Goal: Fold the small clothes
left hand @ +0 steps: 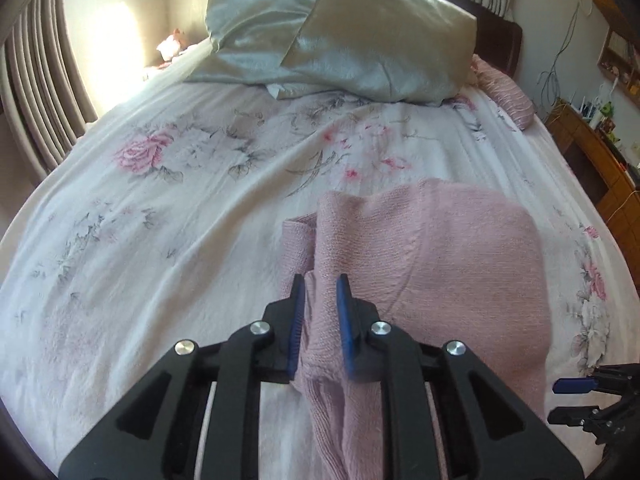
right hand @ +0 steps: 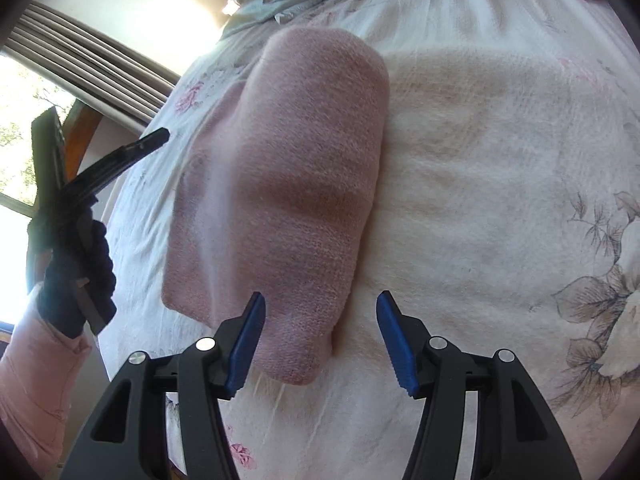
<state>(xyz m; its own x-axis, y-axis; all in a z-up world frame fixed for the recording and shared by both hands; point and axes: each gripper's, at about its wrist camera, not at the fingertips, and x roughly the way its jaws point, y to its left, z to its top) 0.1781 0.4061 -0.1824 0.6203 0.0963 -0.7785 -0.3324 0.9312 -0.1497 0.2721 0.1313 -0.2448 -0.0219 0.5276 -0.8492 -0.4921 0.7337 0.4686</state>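
Pink knit garment, softly folded

The knitted garment is showing a dusty pink all over. The bedspread beneath it is showing white, printed with pink roses and grey-green leaves. Two pillows at the head of the bed are shining pale silvery green. Both grippers, left and right, are wearing black frames with blue pads. The curtain is hanging in beige. A sleeve is showing pale pink beside a dark navy glove.
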